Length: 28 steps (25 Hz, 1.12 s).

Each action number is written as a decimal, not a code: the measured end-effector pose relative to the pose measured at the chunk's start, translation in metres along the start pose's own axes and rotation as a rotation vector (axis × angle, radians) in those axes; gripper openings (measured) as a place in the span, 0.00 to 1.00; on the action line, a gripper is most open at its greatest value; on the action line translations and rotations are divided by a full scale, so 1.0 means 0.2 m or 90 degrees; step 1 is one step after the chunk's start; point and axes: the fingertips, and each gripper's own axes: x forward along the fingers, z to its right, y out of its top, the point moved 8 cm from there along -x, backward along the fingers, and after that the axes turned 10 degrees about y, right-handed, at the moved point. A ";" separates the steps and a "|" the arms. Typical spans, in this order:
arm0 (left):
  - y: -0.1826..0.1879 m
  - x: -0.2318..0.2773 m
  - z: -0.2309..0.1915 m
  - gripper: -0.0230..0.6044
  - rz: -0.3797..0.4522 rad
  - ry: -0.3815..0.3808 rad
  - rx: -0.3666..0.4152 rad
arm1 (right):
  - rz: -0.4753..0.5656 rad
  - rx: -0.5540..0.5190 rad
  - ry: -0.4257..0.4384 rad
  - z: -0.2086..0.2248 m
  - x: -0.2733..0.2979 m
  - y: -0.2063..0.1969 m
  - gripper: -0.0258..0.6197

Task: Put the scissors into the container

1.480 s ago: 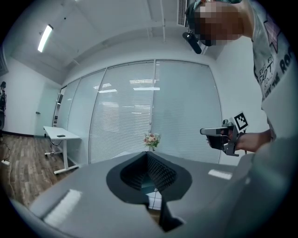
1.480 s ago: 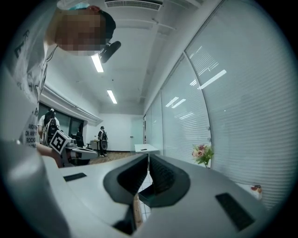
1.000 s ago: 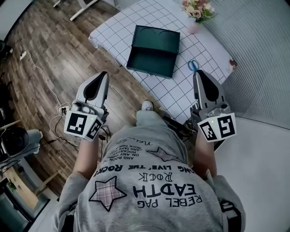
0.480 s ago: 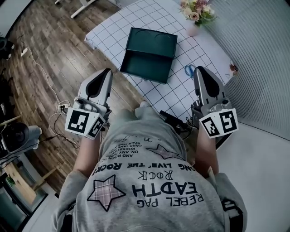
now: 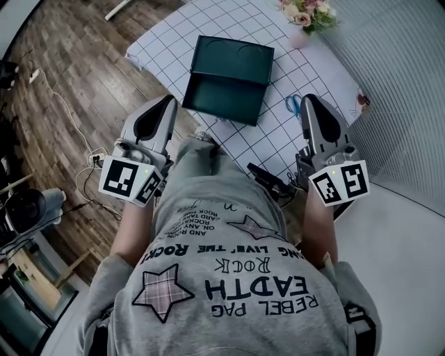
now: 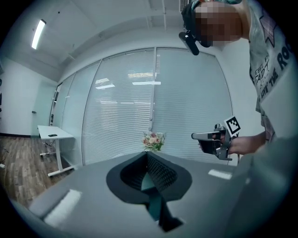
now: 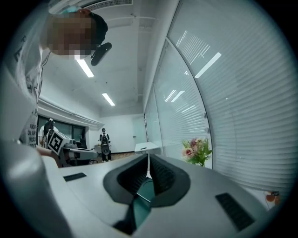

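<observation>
Wood-plank floor fills the left of your head view, and ahead of you stands a tabletop under a white cloth ruled in dark squares, with slatted blinds along its right side. On that cloth sits the container, a dark green box standing open with its lid laid back on the far side. The scissors lie outside it, on the cloth to its right and apart from it. Only their blue handles show, just beside the nose of your right gripper; you cannot tell from this view whether the two touch. A bunch of pink and cream flowers stands at the far corner of the tabletop. Your left gripper is over the near left edge of the tabletop, close to the container's near corner. Each gripper's own view shows its jaws clenched together at the tips with nothing between them, both pointing out across the room towards the blinds.
</observation>
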 end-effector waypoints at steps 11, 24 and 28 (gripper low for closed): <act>0.07 0.31 -0.08 0.04 -0.006 -0.089 0.006 | -0.012 0.005 -0.086 0.11 0.03 0.02 0.07; 0.05 0.53 -0.20 0.04 -0.023 -0.153 -0.004 | -0.022 0.025 -0.160 0.15 0.13 -0.01 0.07; 0.04 0.59 -0.21 0.04 -0.026 -0.172 -0.007 | -0.027 0.027 -0.178 0.16 0.13 -0.01 0.07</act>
